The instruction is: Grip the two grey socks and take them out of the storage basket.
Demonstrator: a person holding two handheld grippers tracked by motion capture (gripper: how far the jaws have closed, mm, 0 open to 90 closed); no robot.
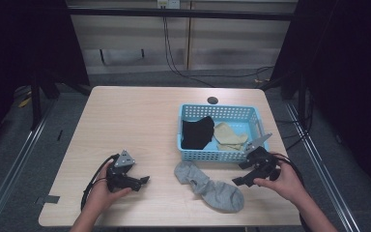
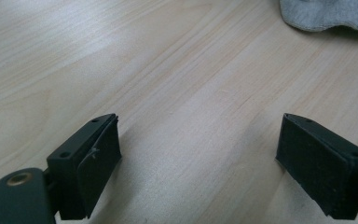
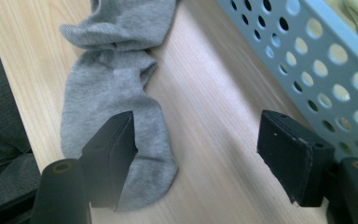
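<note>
A grey sock (image 1: 208,186) lies crumpled on the wooden table (image 1: 135,121) just in front of the blue basket (image 1: 207,155). Inside the basket are a black sock (image 1: 196,132) and a beige sock (image 1: 229,137). My right gripper (image 1: 239,181) hovers at the grey sock's right end, open; in the right gripper view the grey sock (image 3: 116,84) lies by the left jaw, with the basket wall (image 3: 317,51) at the right. My left gripper (image 1: 144,181) is open over bare table left of the sock, whose edge (image 2: 326,14) shows far off.
The basket stands at the table's right half. A dark round hole (image 1: 212,100) sits near the table's far edge. Black cables trail from both grippers. Bare wood spreads across the left and far parts of the table.
</note>
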